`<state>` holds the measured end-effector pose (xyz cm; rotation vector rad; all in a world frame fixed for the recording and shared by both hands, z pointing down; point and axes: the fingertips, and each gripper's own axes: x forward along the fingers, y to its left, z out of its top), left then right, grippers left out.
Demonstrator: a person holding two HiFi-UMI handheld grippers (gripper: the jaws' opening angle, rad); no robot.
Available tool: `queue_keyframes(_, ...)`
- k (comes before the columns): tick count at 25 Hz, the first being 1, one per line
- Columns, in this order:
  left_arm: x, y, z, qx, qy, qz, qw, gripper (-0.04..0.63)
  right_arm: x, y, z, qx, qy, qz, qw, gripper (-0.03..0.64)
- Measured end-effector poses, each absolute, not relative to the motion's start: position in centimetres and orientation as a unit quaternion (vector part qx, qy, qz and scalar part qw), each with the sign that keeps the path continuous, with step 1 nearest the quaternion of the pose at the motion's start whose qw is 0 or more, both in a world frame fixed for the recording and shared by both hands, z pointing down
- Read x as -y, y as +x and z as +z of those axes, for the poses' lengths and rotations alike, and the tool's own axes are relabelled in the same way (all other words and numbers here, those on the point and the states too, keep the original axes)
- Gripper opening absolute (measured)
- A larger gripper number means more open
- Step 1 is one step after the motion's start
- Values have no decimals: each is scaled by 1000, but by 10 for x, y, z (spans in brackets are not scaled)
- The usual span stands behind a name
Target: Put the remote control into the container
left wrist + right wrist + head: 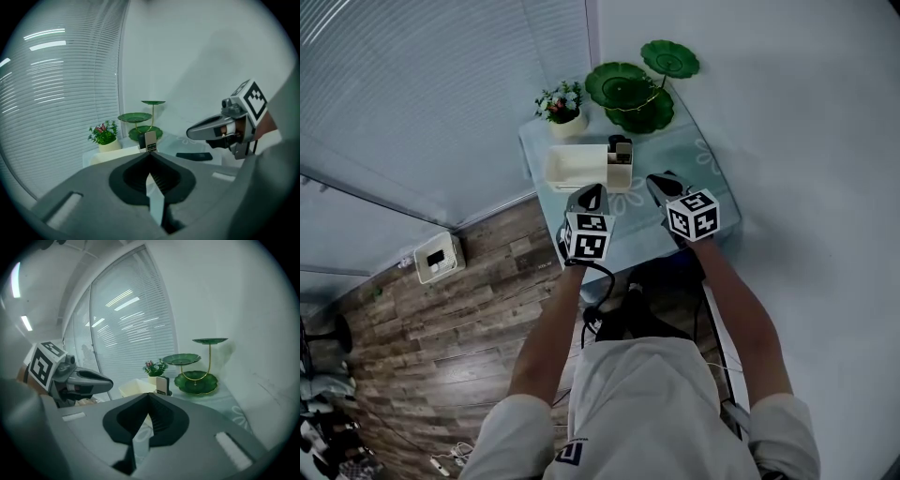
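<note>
Head view: the white container [579, 167] is sitting on a table [698, 161] under a pale green cloth. The remote control [623, 154] is standing upright in the narrow compartment at the container's right end, with a darker piece just behind it. The left gripper [592, 192] is hovering just in front of the container, and the right gripper [657, 180] is hovering in front of it and to its right. The marker cubes are showing only black-and-white square patterns, with no letters. A small mark on the person's shirt [637, 394] is too tiny to read.

Left gripper view: the left gripper [150, 153] is holding its jaws together with nothing between them. Beyond the tips, the pale remote control [150, 140] is rising out of the container [112, 153]; the print on its dark panel is blurring out. A dark second remote [193, 155] is lying flat on the cloth to the right of the container. A flower pot [107, 144] is standing just behind the container.

Right gripper view: the right gripper [149, 394] is likewise keeping its jaws pressed together and empty. The container [135, 386] is sitting straight ahead with the remote control [162, 384] upright at its right end. A green tiered stand [197, 379] is standing to its right.
</note>
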<state>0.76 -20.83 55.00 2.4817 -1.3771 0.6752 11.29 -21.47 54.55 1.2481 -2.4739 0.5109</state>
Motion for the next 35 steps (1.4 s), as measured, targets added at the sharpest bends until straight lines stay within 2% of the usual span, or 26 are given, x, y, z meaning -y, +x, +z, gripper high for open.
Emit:
queue_keyframes(4,205,29,546,440,864,225,99,5,214,143,564,859,439,170,200,2)
queue_keyframes(11,217,77,559,415,878,218,96,6,223,238,631,810,468,186,299,8)
queue_keyframes(15,223,90,570,409,877,228,103,5,228,237,664,810,399,200,381,177)
queue_keyframes(20,231,91,575,426,873,221,83,5,238,229,702,795,317,204,474,291)
queue_keyframes(25,242,86,583,434,868,221,101,5,262,221,725,787,285,205,507,290)
queue_keyframes(28,240,70,590,439,863,225,112,5,269,221,736,780,282,209,518,254)
queue_keyframes(35,234,32,607,455,849,232,136,5,266,218,750,770,275,227,529,237)
